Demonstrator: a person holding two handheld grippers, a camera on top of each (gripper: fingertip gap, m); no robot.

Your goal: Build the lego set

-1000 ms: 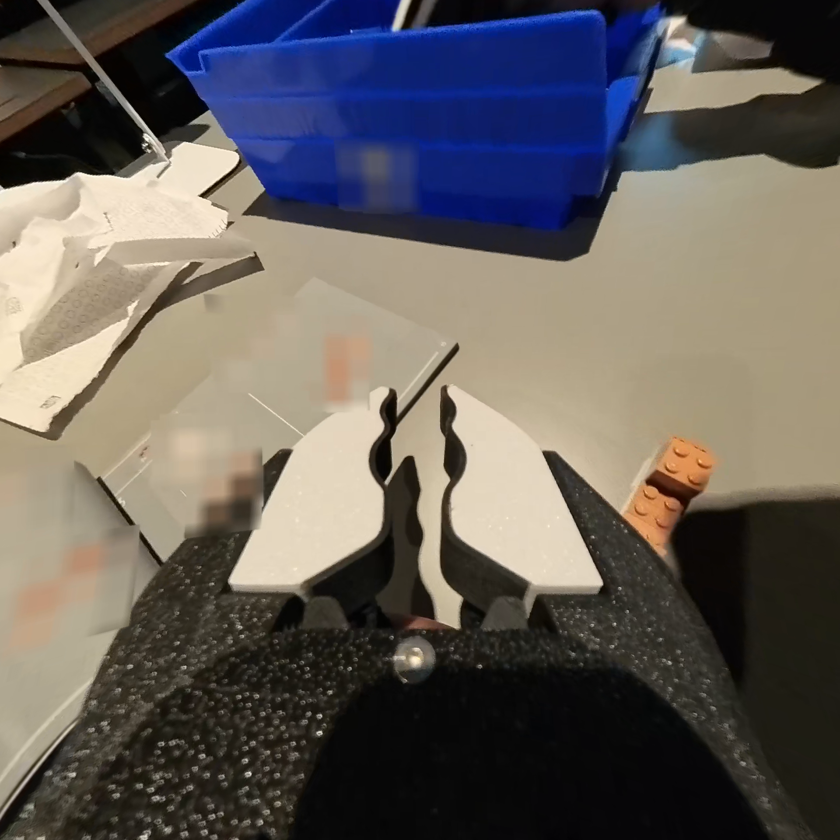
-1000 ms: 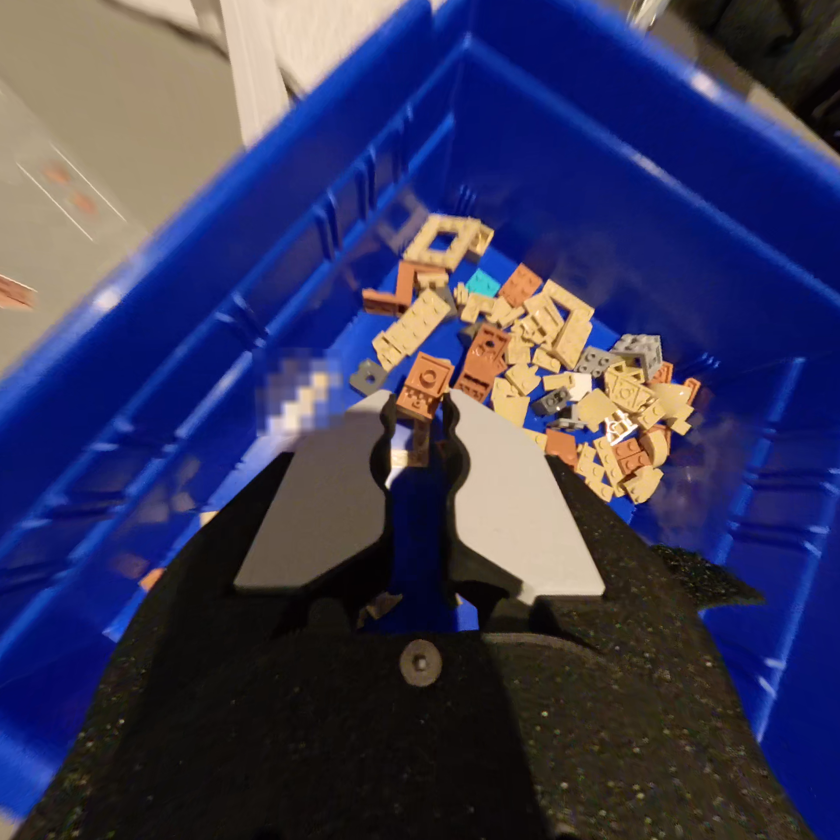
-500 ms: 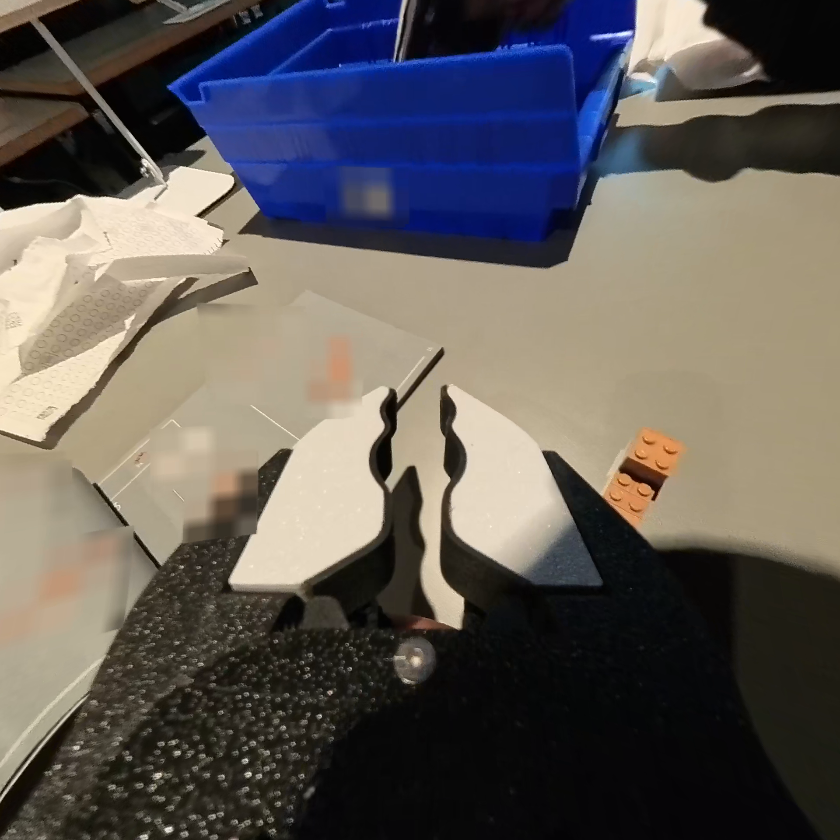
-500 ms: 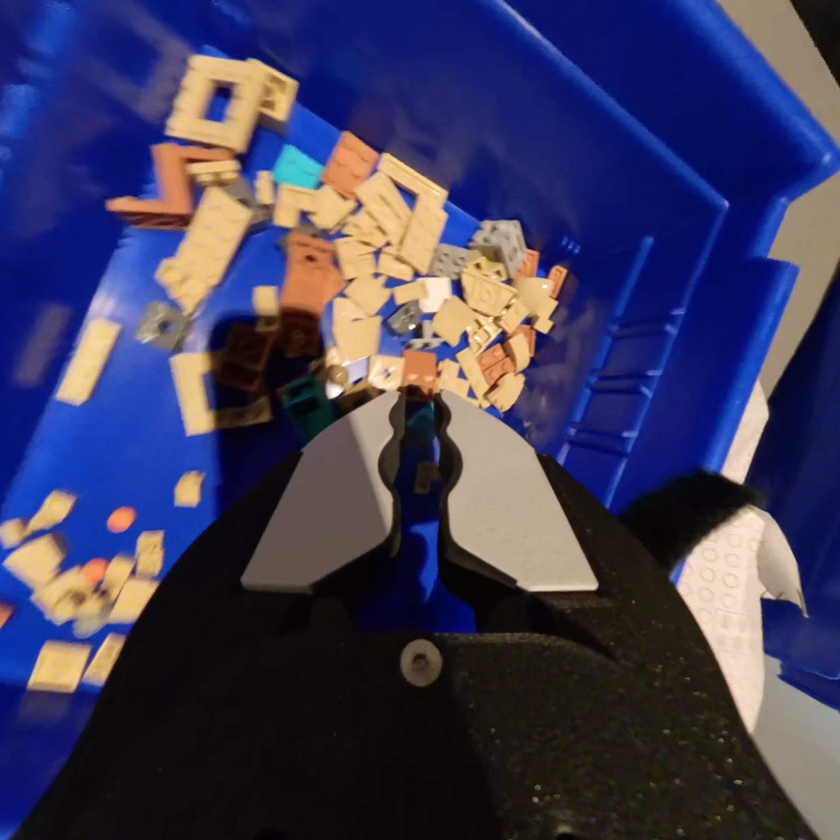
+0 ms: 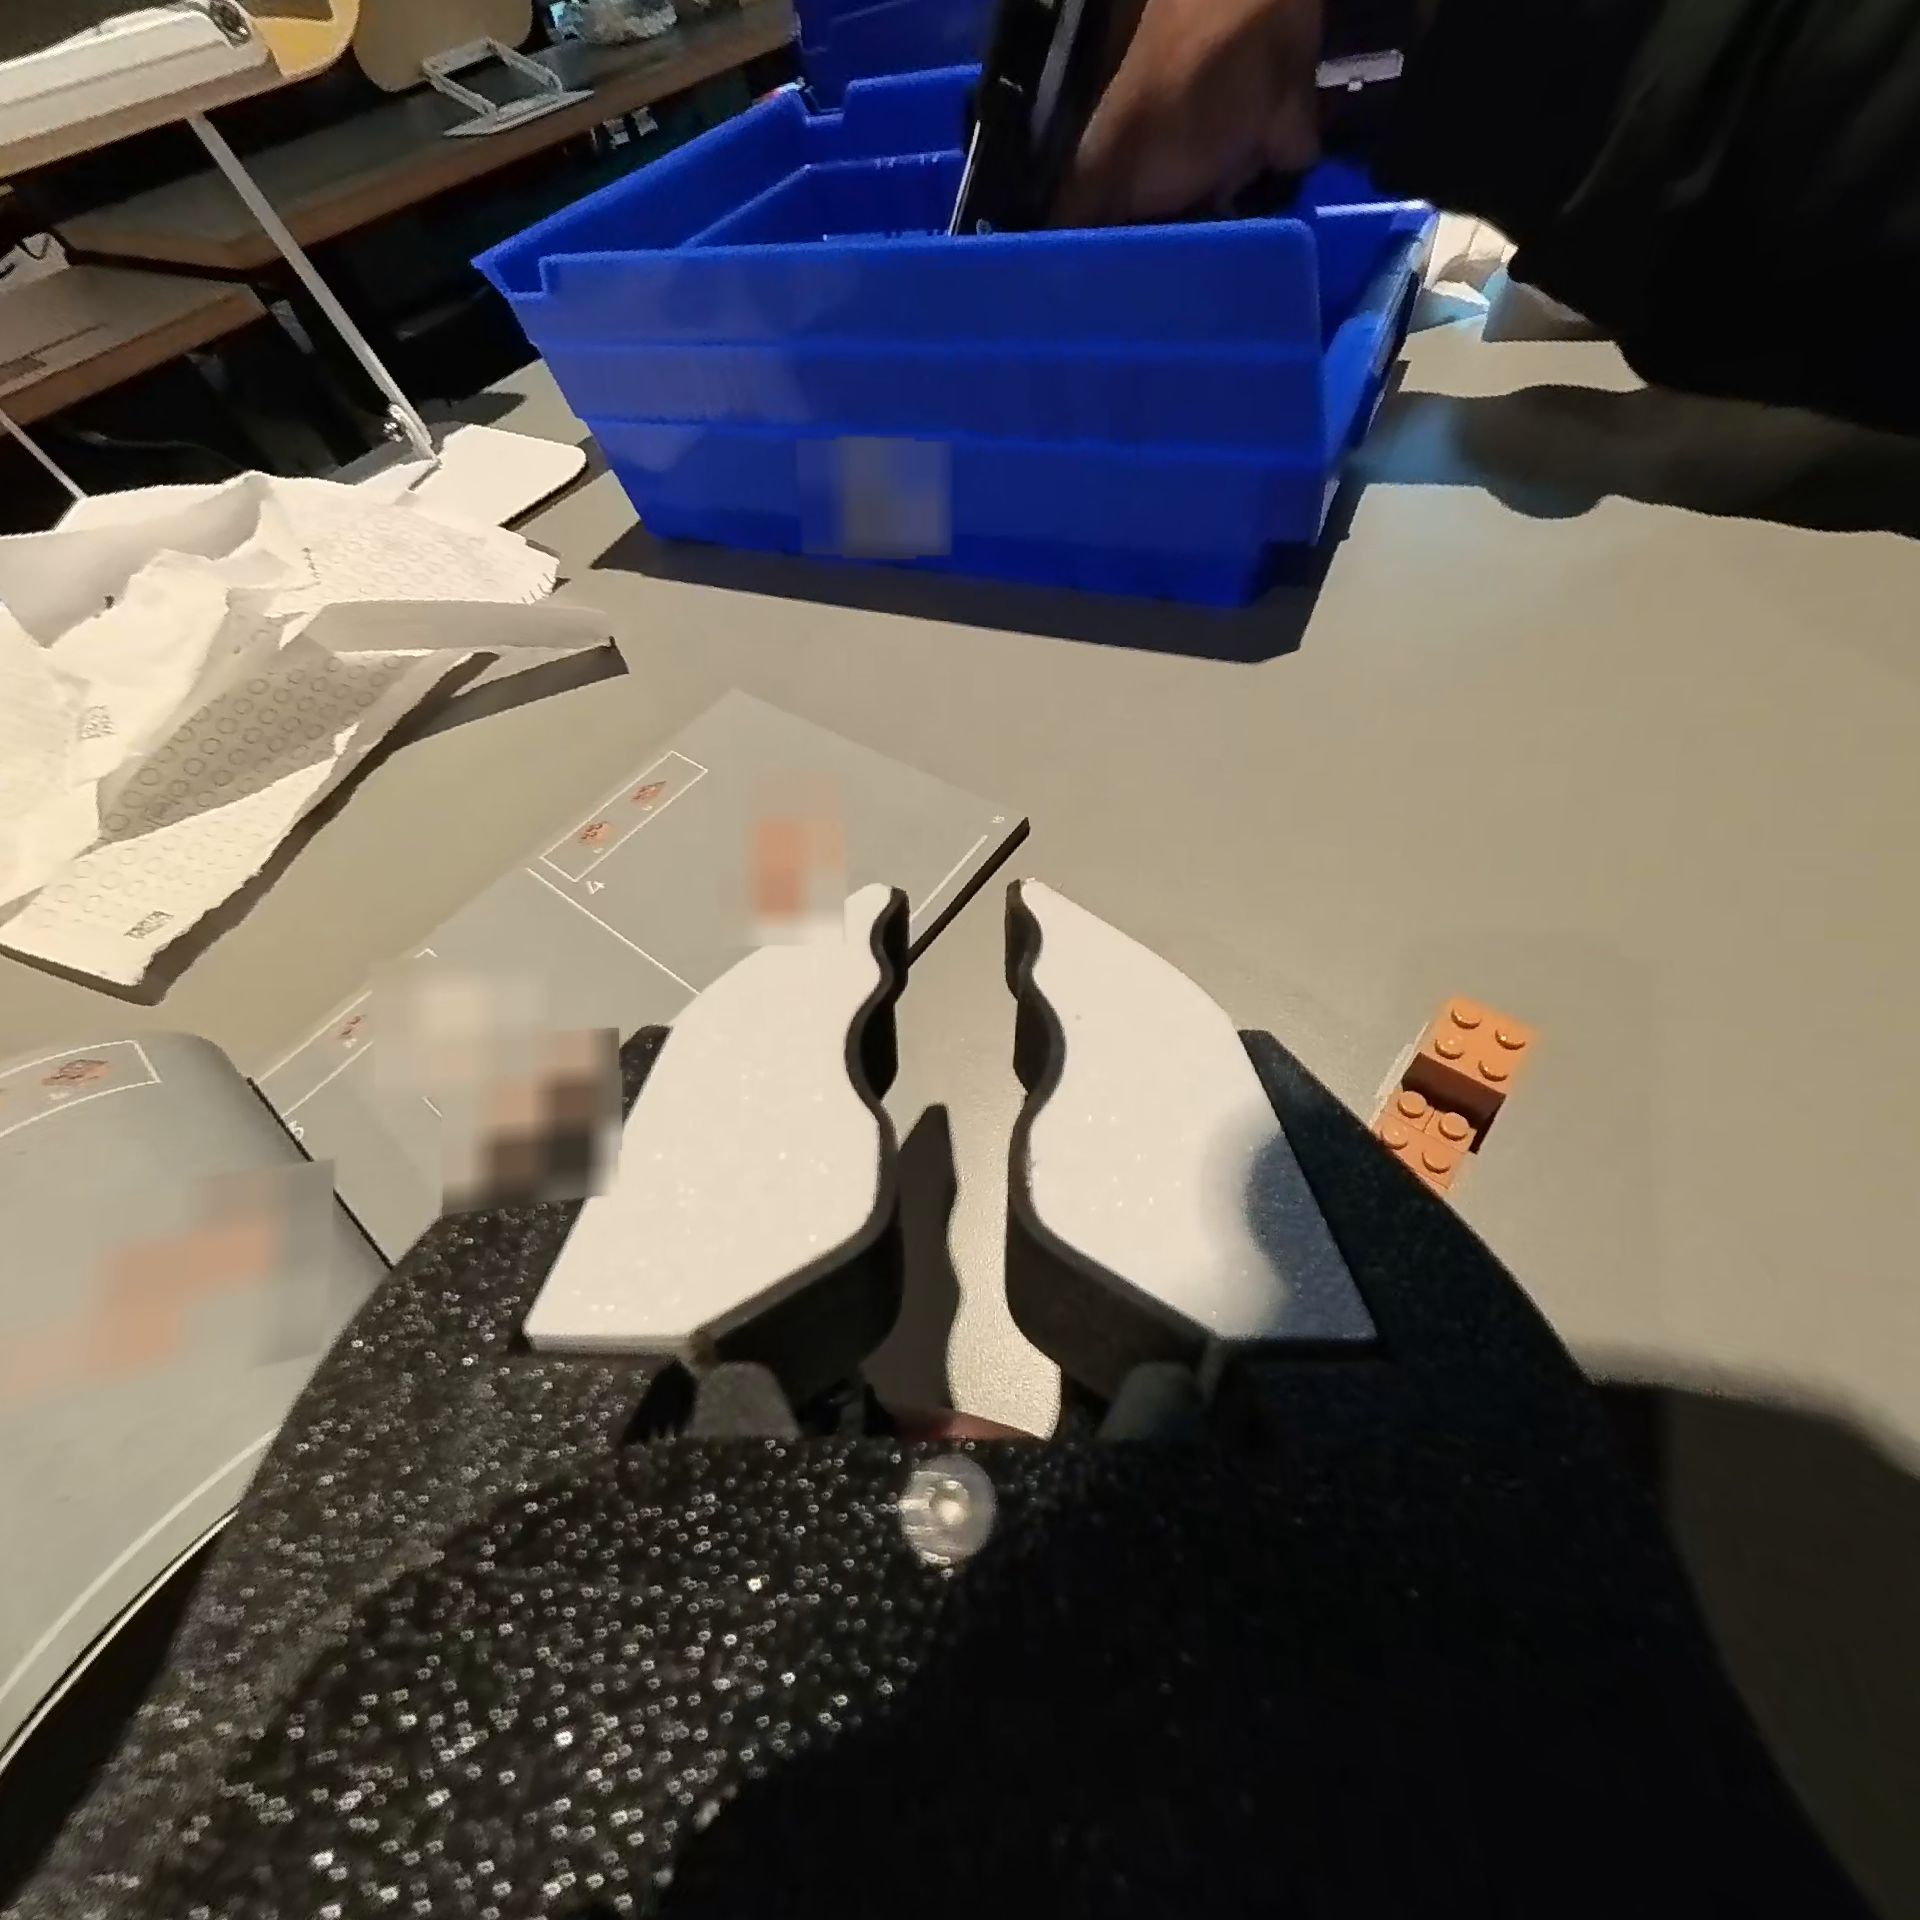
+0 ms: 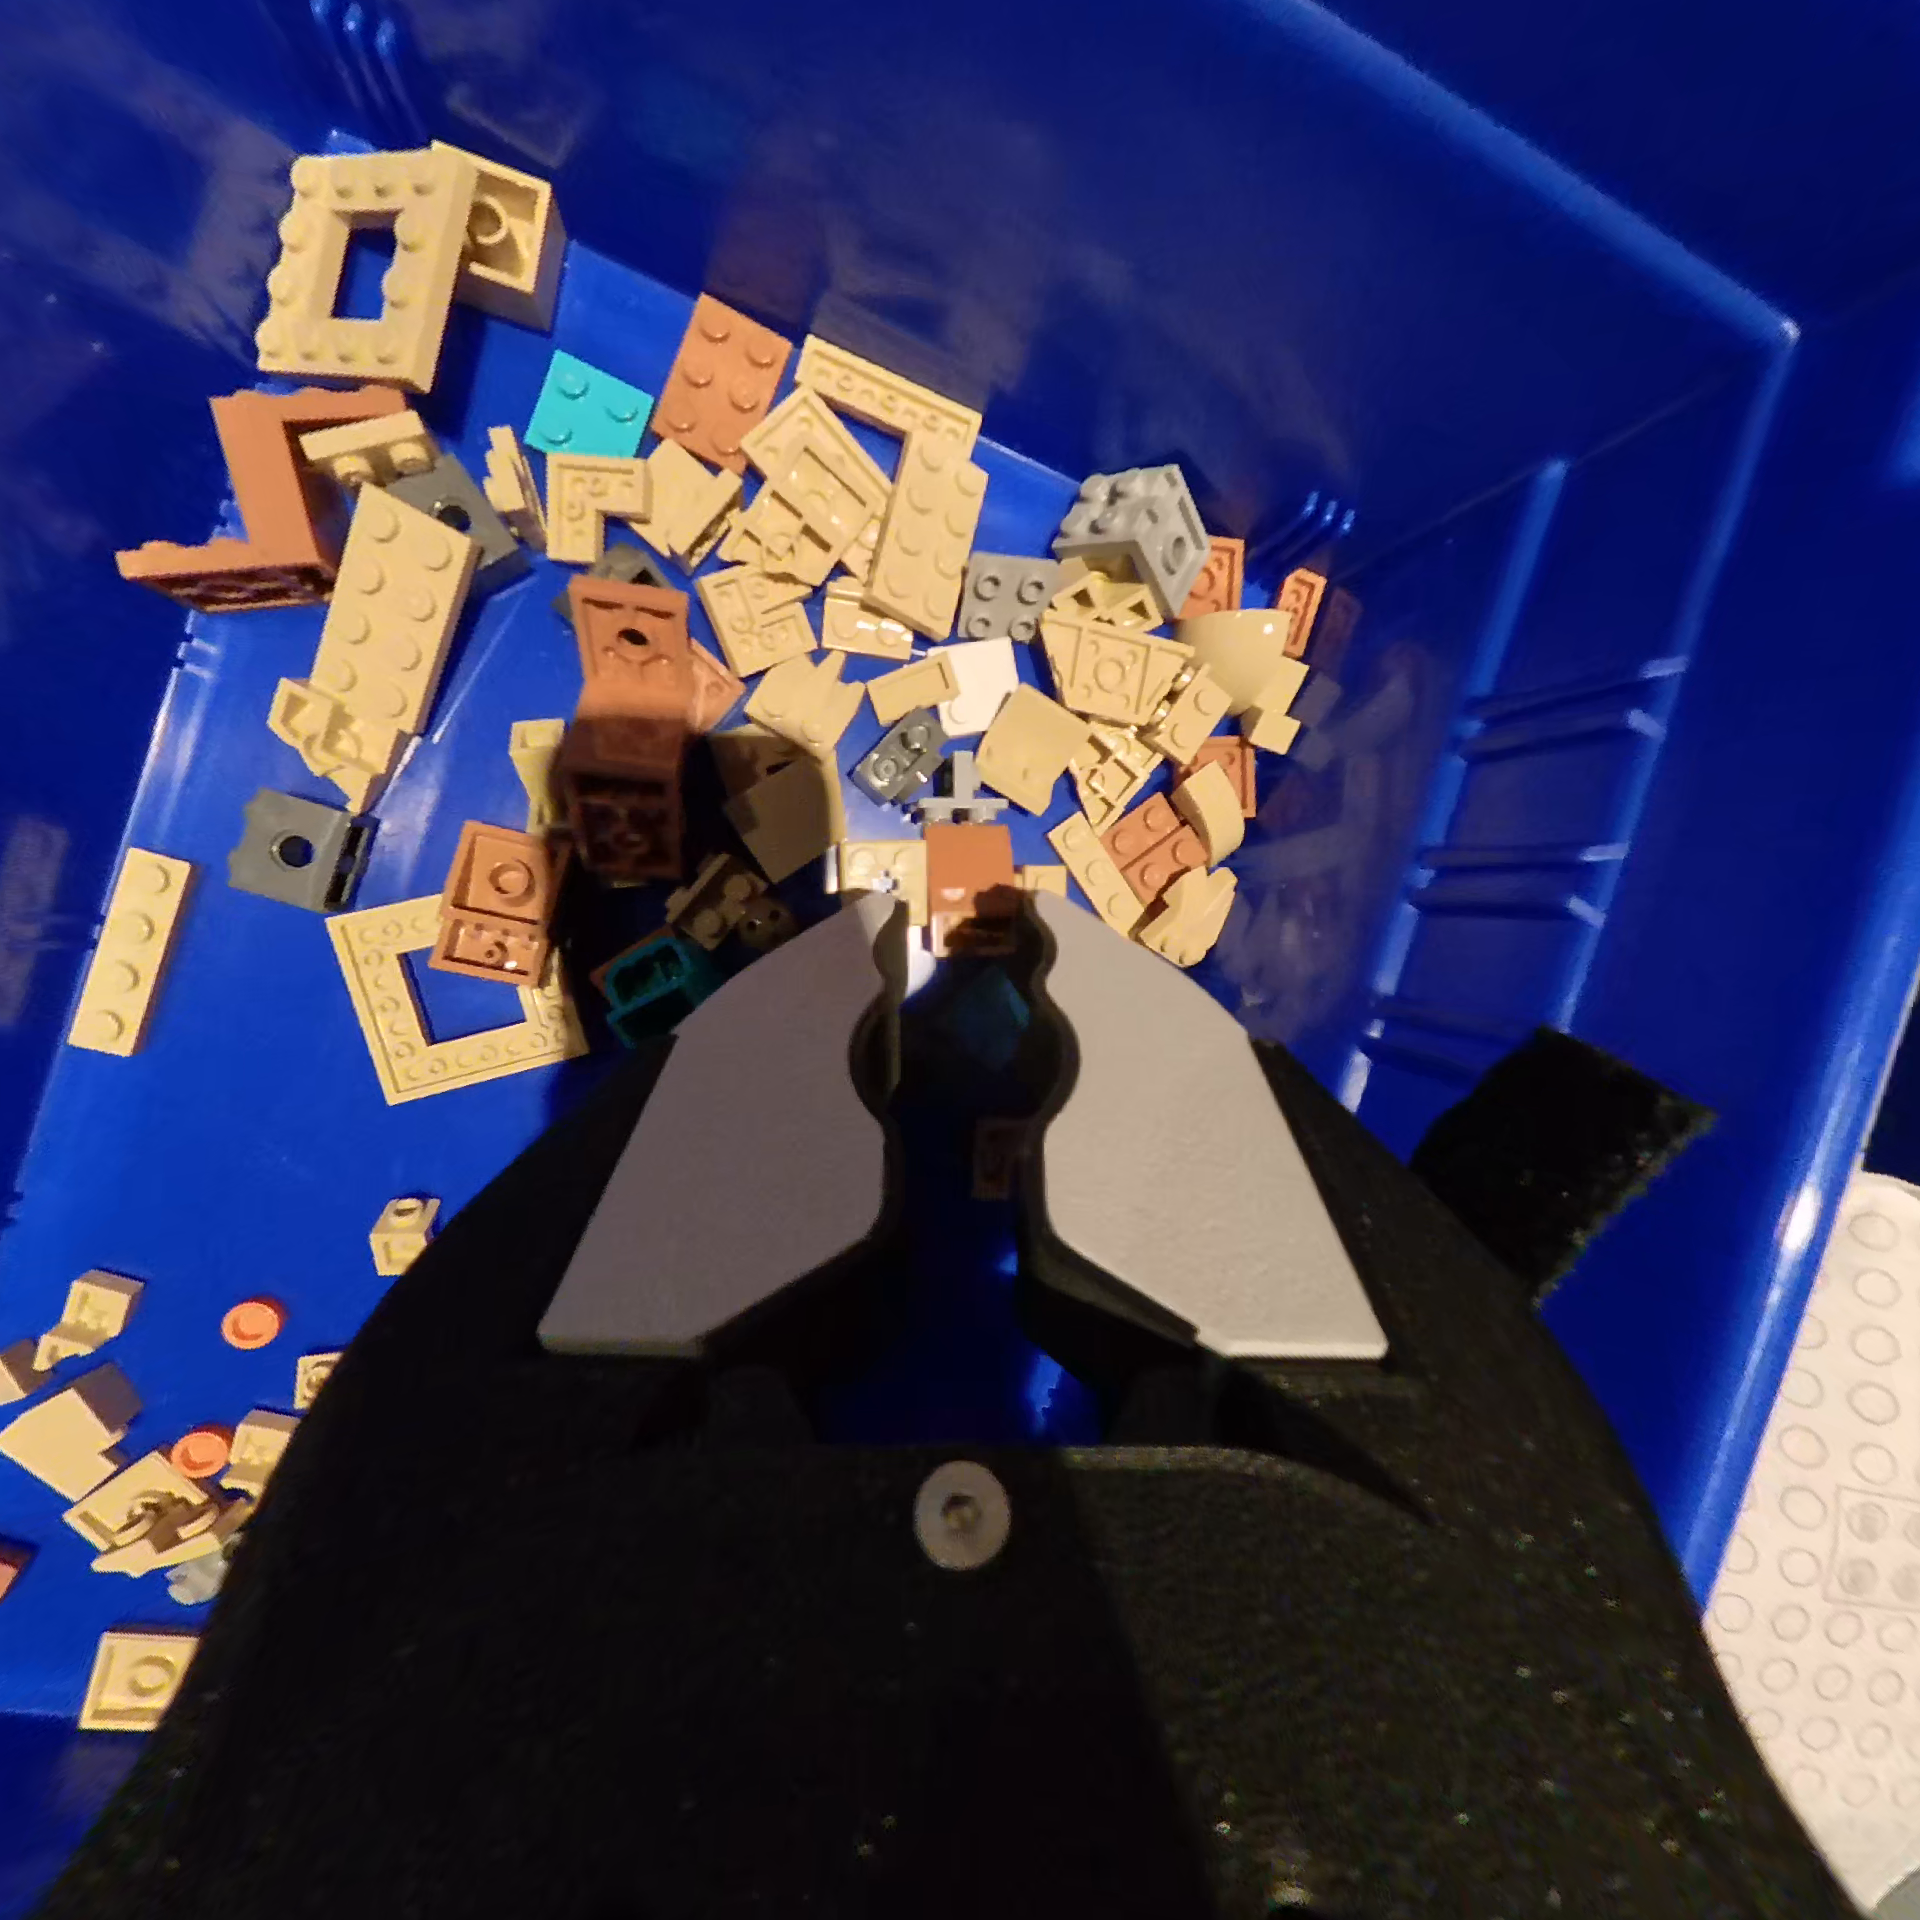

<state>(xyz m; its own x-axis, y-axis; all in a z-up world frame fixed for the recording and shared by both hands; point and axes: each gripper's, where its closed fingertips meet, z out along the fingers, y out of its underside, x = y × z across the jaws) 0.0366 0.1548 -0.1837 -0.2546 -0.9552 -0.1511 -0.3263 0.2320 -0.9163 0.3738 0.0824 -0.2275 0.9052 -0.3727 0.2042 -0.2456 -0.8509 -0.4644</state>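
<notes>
My right gripper [image 6: 958, 916] is open inside the blue bin [image 6: 1351, 312], low over a pile of loose lego pieces [image 6: 831, 582], mostly tan, with brown, grey and teal ones. A small brown piece [image 6: 966, 878] lies just beyond the gap between its fingertips, not held. My left gripper [image 5: 956, 902] is open and empty above the grey table, over the corner of the open instruction booklet [image 5: 665, 883]. A small brown brick assembly [image 5: 1455, 1086] stands on the table to its right. The blue bin [image 5: 935, 416] is at the back, where a hand [image 5: 1174, 114] holds the right gripper.
Crumpled white paper bags [image 5: 208, 665] lie at the left of the table, and another [image 6: 1829, 1507] beside the bin. A white stand base [image 5: 499, 473] sits left of the bin. A dark sleeve [image 5: 1714, 187] reaches across the back right. Shelves stand beyond the table. My right fingertips sit around 35 cm from my left ones.
My right gripper swung from the bin's left side to over the pile and came lower, and its jaws spread wider. My left gripper drew back, so the bin and brown assembly look farther away.
</notes>
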